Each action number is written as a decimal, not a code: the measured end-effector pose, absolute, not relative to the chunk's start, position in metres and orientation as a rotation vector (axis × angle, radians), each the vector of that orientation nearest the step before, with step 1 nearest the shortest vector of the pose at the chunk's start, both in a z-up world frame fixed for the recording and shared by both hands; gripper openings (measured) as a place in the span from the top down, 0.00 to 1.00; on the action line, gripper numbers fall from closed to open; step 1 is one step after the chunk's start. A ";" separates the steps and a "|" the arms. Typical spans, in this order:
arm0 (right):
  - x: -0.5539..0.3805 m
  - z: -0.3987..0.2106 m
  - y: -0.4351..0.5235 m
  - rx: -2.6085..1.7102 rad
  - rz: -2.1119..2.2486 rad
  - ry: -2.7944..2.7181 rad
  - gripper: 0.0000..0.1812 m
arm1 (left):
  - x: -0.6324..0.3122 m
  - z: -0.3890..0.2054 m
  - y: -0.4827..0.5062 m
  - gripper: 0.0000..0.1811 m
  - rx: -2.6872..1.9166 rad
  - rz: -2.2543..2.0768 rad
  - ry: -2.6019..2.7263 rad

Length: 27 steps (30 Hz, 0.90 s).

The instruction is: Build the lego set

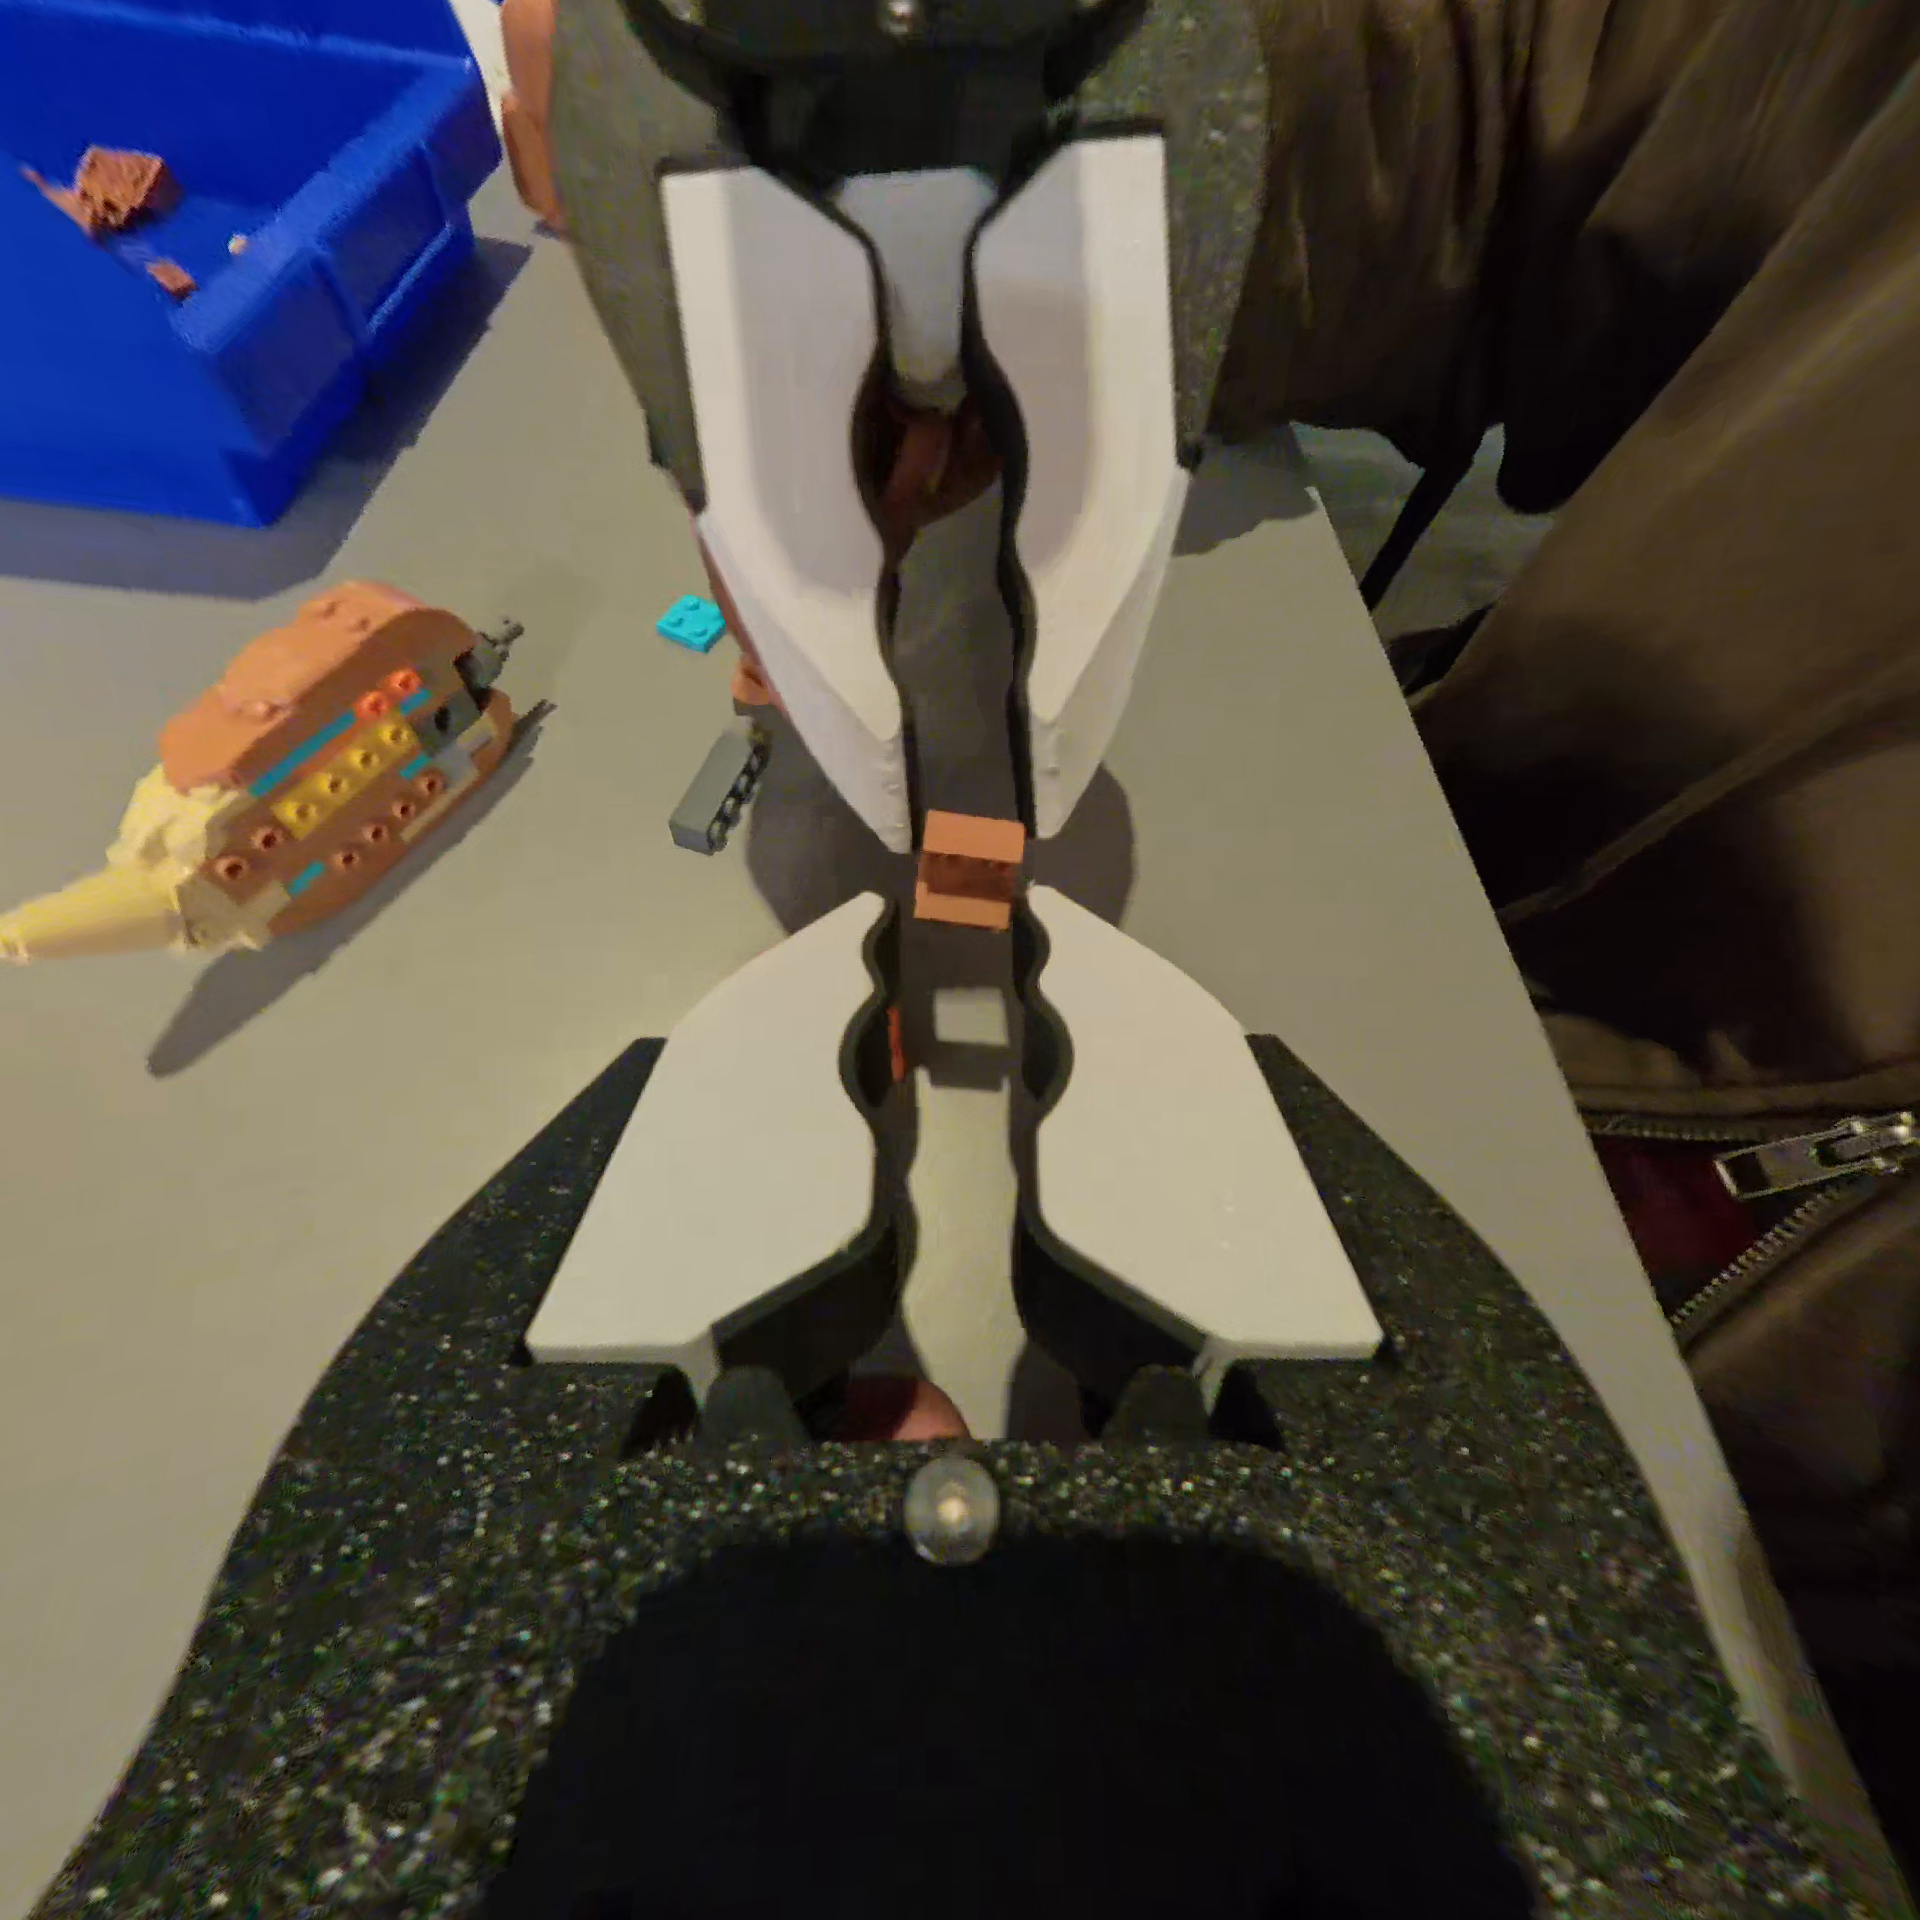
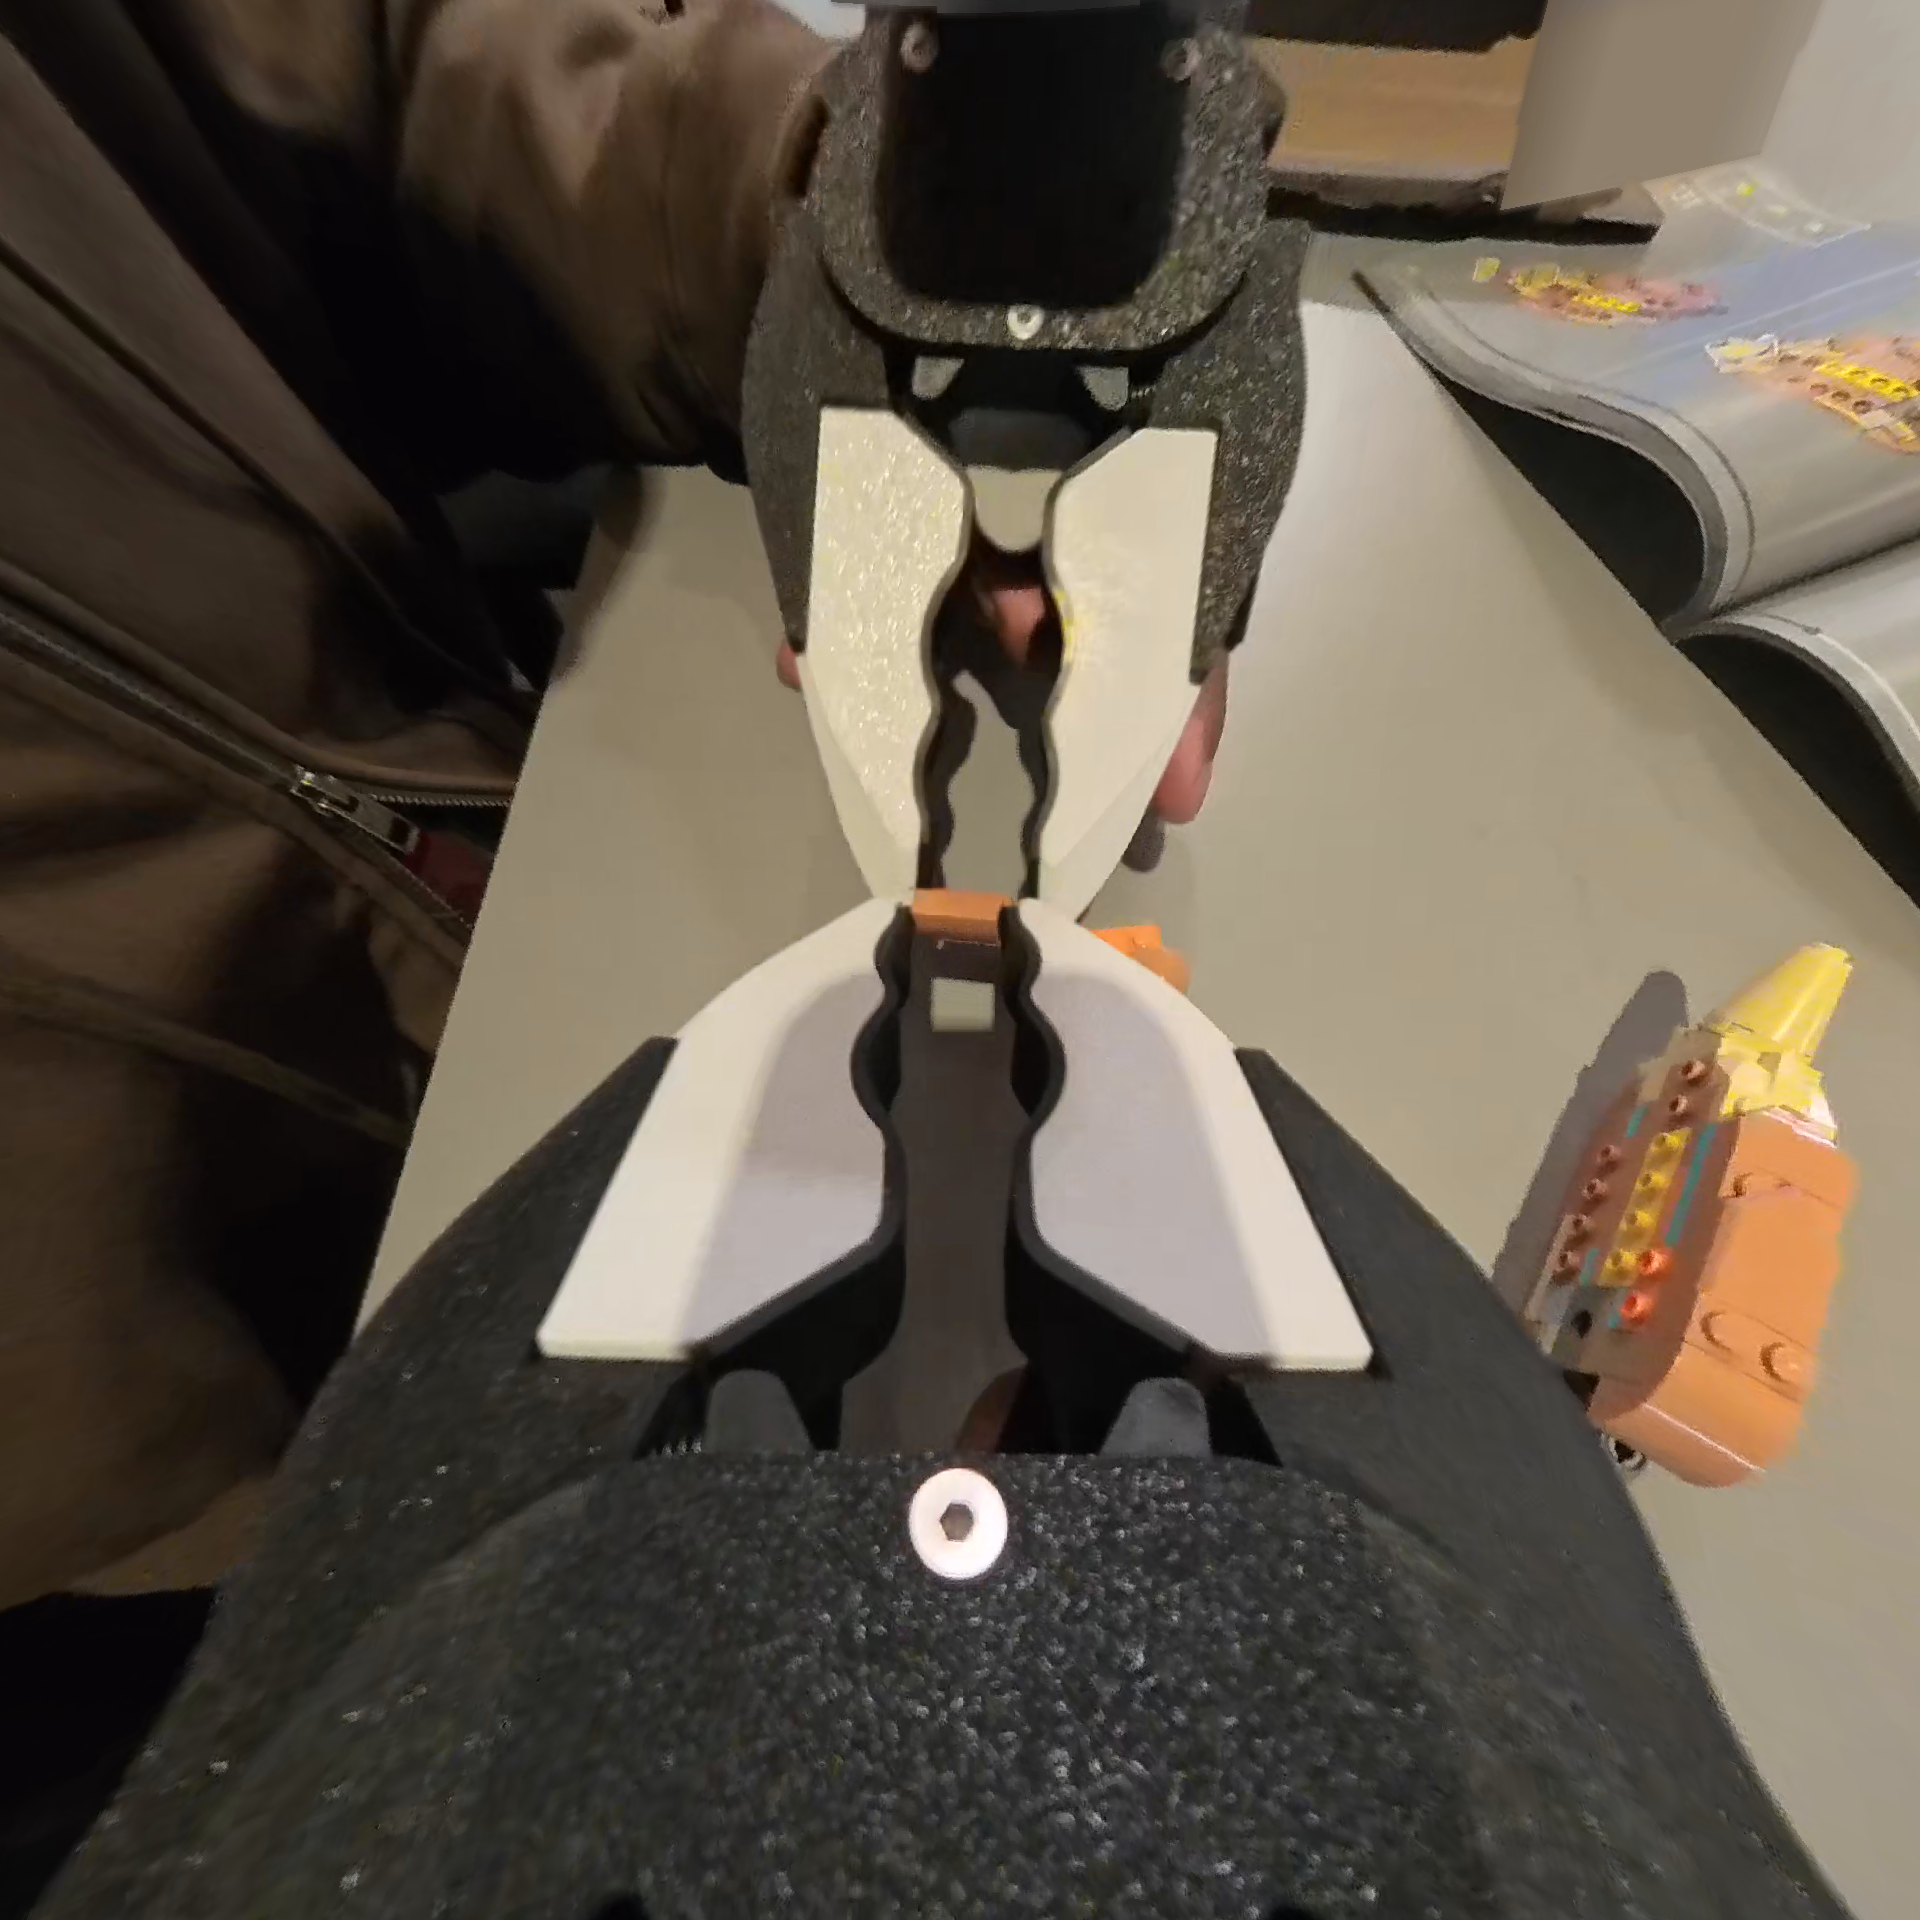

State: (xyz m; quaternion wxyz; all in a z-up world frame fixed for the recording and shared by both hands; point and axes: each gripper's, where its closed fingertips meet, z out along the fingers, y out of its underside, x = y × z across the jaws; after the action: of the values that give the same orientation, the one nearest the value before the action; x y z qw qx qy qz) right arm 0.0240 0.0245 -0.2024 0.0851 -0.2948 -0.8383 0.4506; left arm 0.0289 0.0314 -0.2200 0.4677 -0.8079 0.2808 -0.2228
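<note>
Progress looks well past halfway on the main body, in our judgement: the model [image 1: 281, 769], a brown hull with tan prow, yellow studs and teal strips, lies finished in shape on the grey worktop [image 1: 312, 1195], set apart from both tools. What we have in hand now is a small sub-assembly. The left tool [image 1: 961, 935] and the right tool [image 2: 961, 930] meet tip to tip above the worktop edge, each closed to a narrow gap, and both seem to pinch the same brown brick [image 1: 966, 868]; whether it is one piece or two being pressed together we cannot tell. Left to place, as far as we see: a teal plate [image 1: 689, 621] and a grey beam [image 1: 719, 790] lying loose near the model, and a few brown bits in the blue bin [image 1: 312, 312]. The booklet [image 2: 1714, 416] lies open beyond the right tool, so more steps likely remain.
</note>
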 end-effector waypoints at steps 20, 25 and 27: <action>0.014 -0.188 0.034 -1.019 1.559 -2.181 0.92 | 0.023 -0.208 0.042 0.91 -1.916 -0.509 0.606; 0.014 -0.188 0.034 -1.013 1.560 -2.173 0.91 | 0.023 -0.206 0.043 0.91 -1.911 -0.522 0.592; 0.015 -0.188 0.033 -0.997 1.546 -2.176 0.90 | 0.023 -0.207 0.043 0.91 -1.913 -0.531 0.589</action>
State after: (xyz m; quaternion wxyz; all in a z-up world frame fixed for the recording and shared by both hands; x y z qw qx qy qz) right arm 0.0148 0.0331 -0.1883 0.1458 -0.3461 -0.7556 0.5367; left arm 0.0229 0.0428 -0.2068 0.5100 -0.7947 0.2444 -0.2206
